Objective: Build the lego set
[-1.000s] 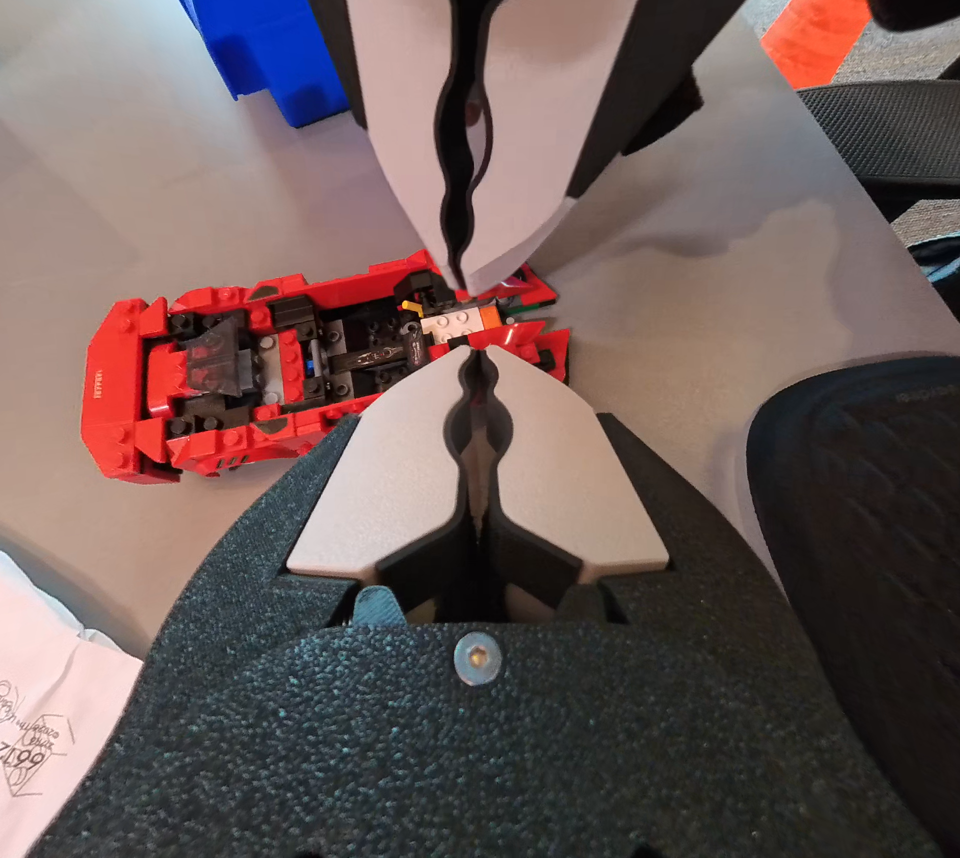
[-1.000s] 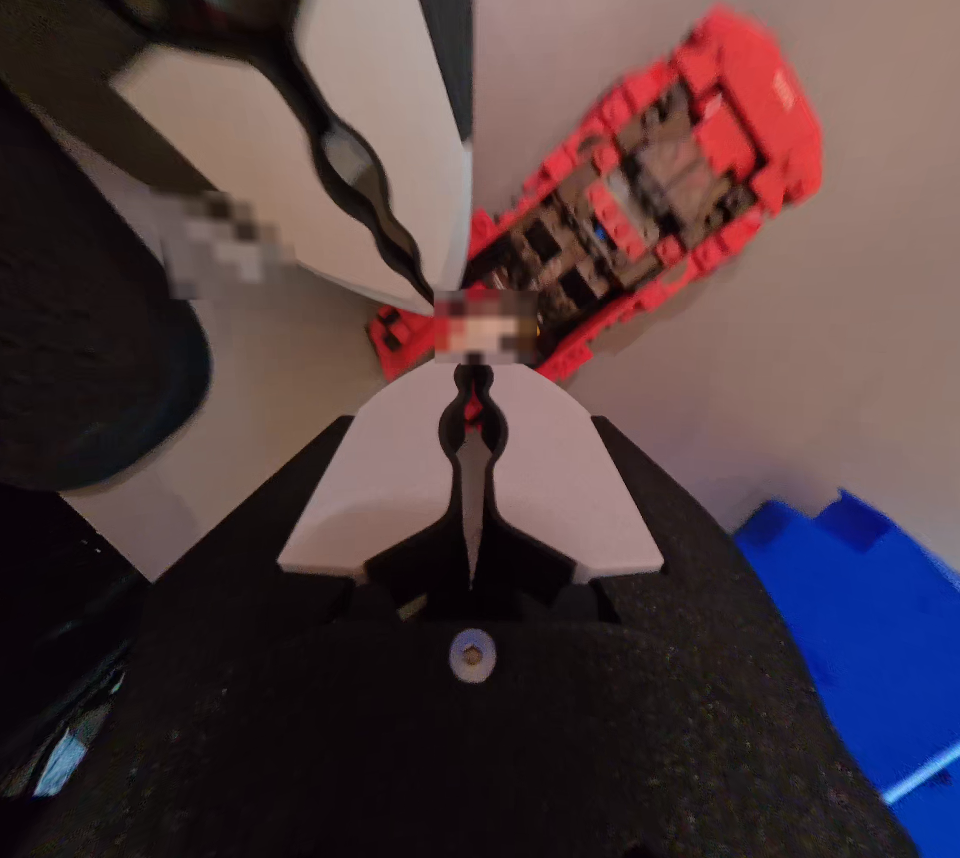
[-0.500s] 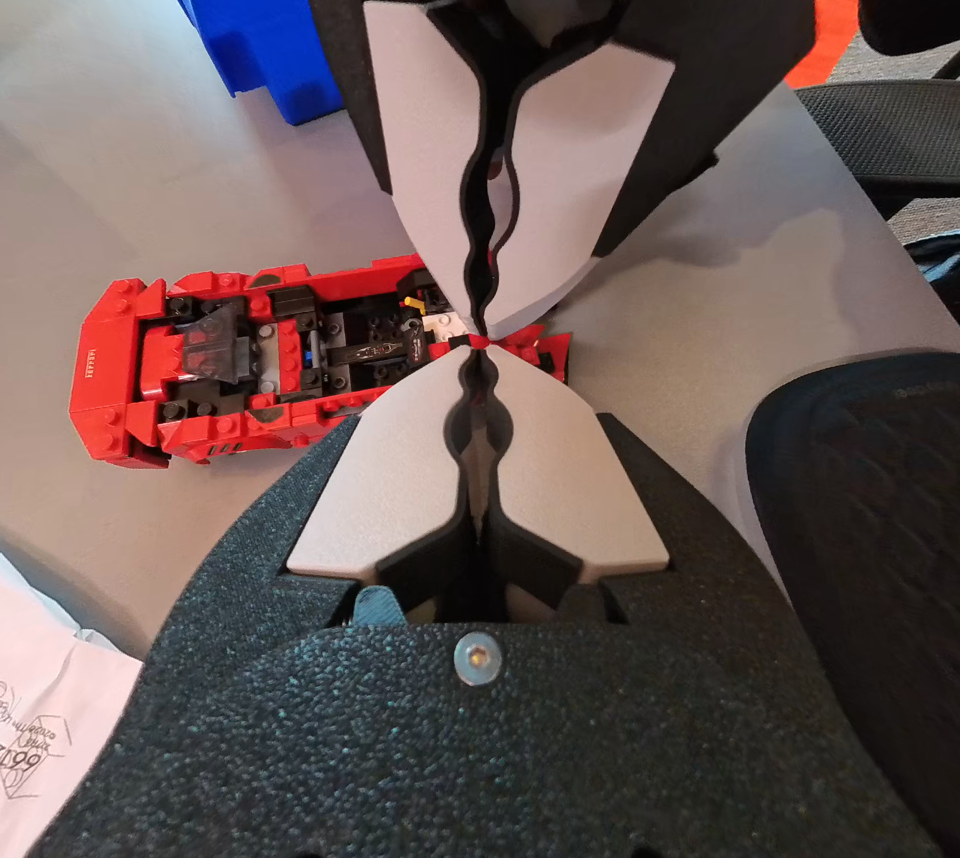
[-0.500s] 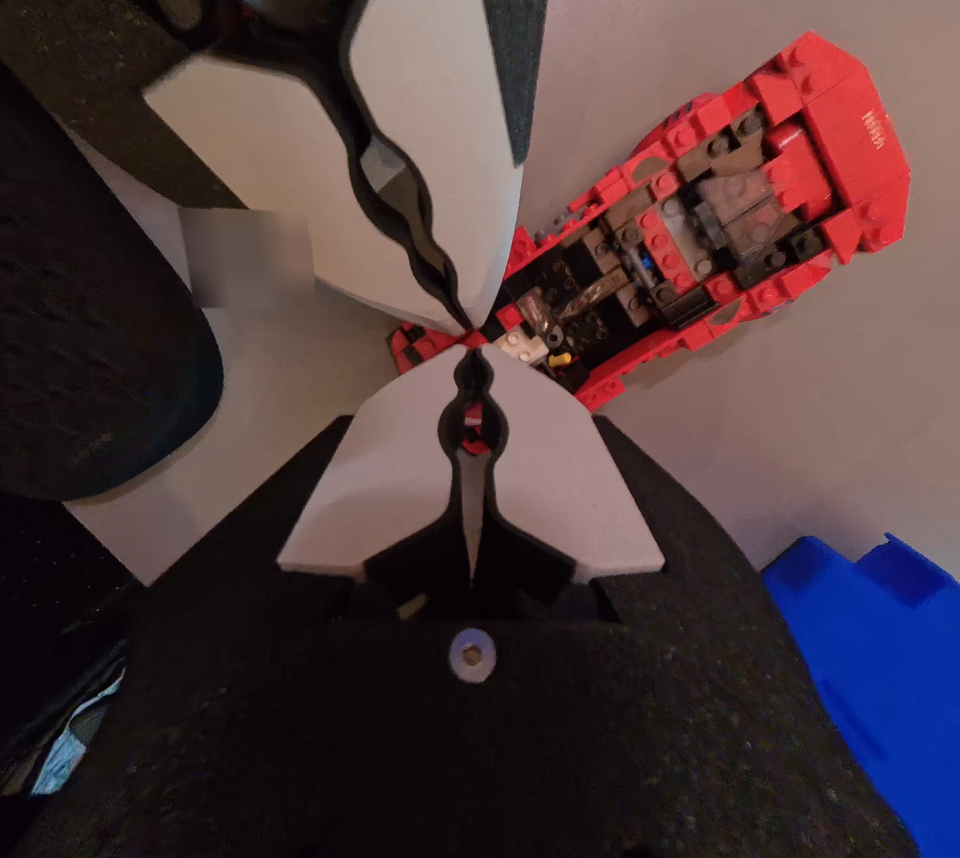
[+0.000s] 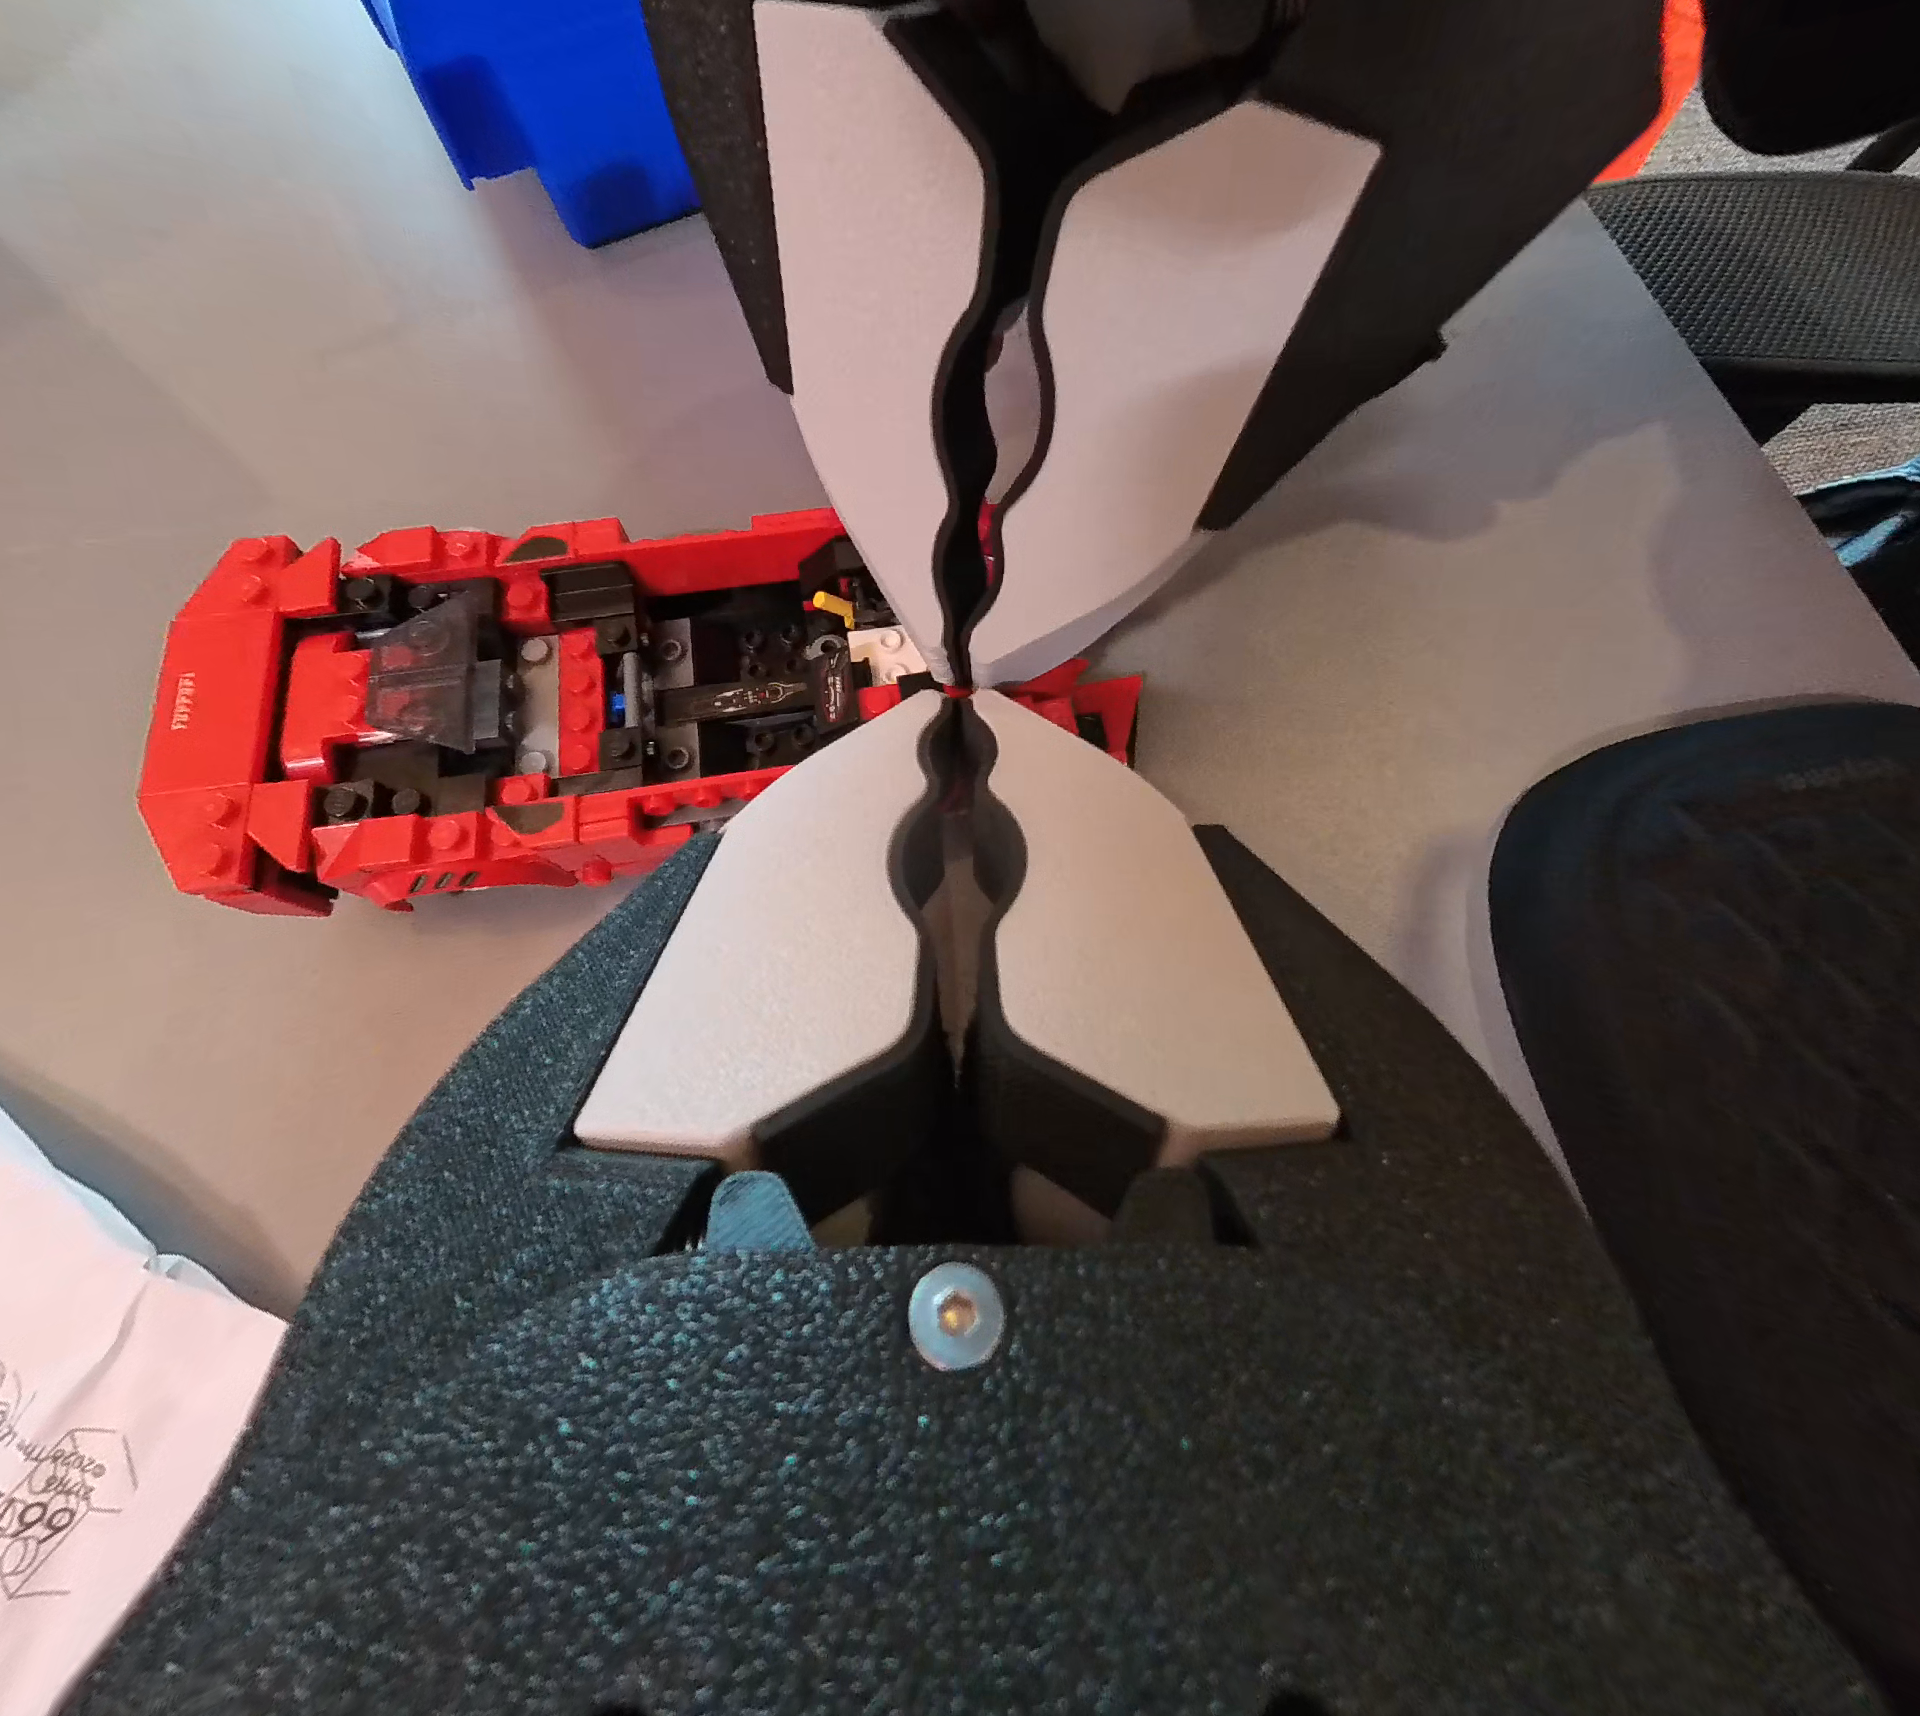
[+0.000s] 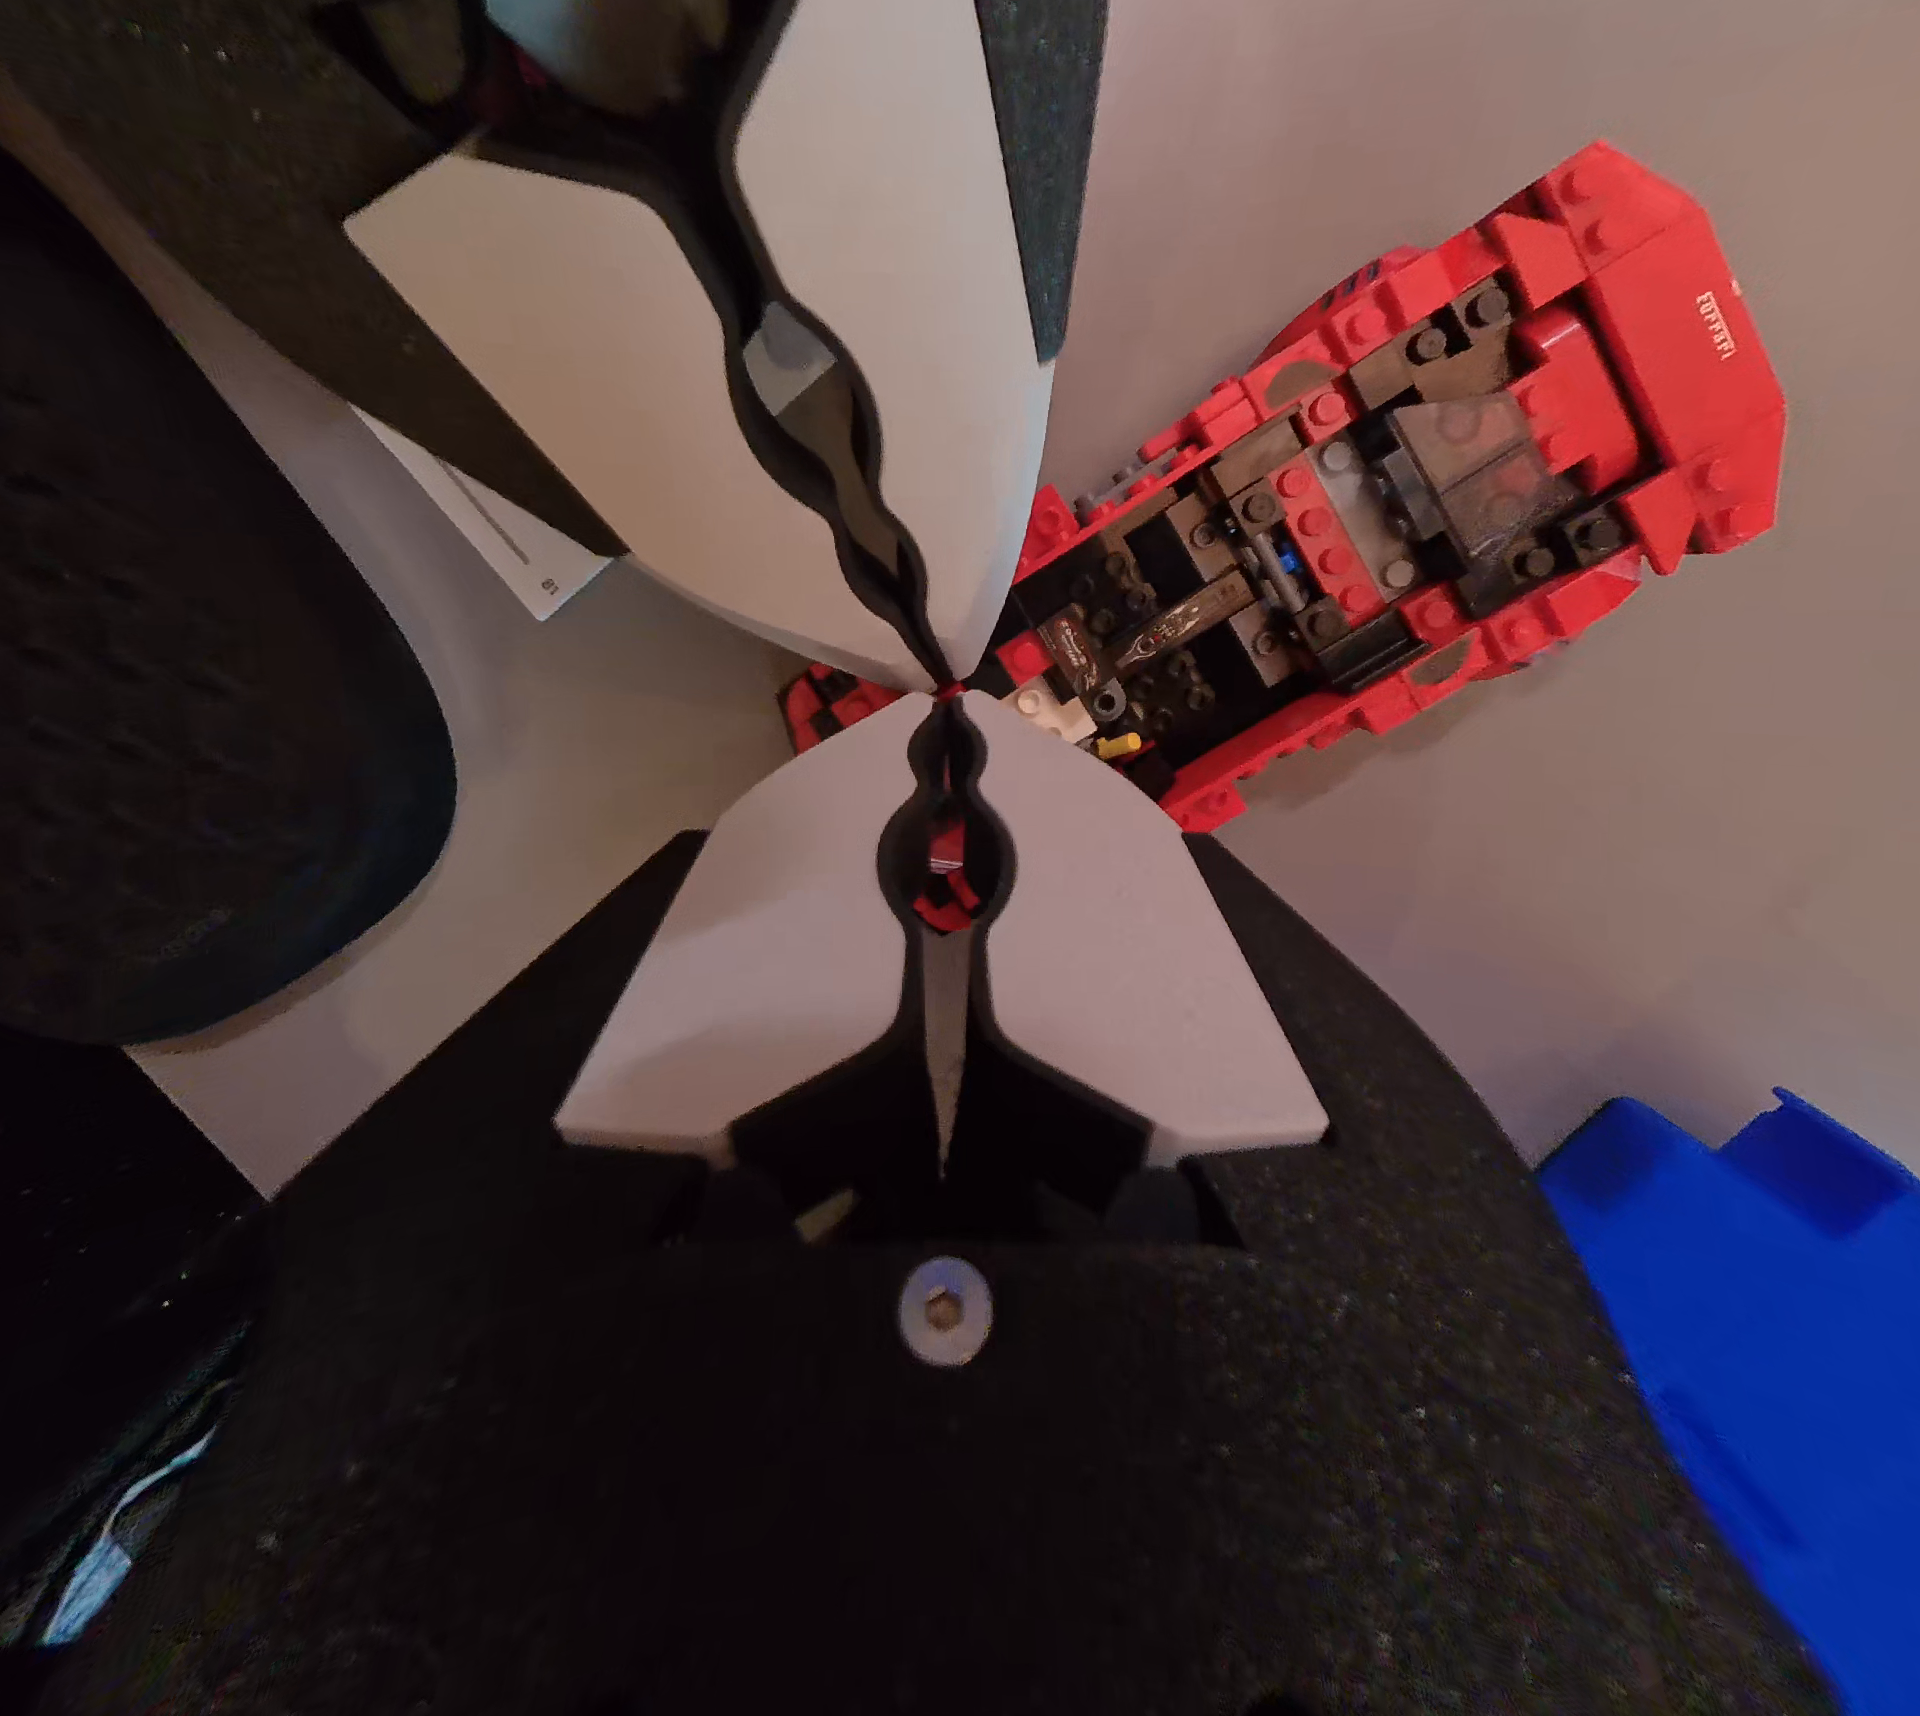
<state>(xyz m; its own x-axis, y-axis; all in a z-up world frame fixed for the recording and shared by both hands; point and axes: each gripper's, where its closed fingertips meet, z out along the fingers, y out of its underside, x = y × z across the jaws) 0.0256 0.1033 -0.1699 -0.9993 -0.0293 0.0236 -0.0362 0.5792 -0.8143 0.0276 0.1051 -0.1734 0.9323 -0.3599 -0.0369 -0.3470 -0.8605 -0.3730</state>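
Note:
A part-built red lego car [image 5: 499,710] lies on the grey table [image 5: 260,336] with its roof off, showing black and grey inner bricks. It also shows in the right wrist view [image 6: 1455,503]. My left gripper [image 5: 954,712] is shut, its tips just above the car's right end. My right gripper [image 6: 948,716] is shut on a small red piece [image 6: 943,871] that shows in the gap between its fingers. The two grippers meet tip to tip, with a sliver of red [image 5: 961,686] between the tips. The right gripper [image 5: 958,664] comes in from the top of the left wrist view.
A blue bin [image 5: 499,4] stands beyond the car, also in the right wrist view [image 6: 1766,1303]. White printed paper [image 5: 94,1354] lies at the table's near left. A black mesh chair [image 5: 1714,1095] sits by the table's right edge.
The right gripper has come down and closer, so its tips now touch the left gripper's tips over the car's end. The car has not moved on the table.

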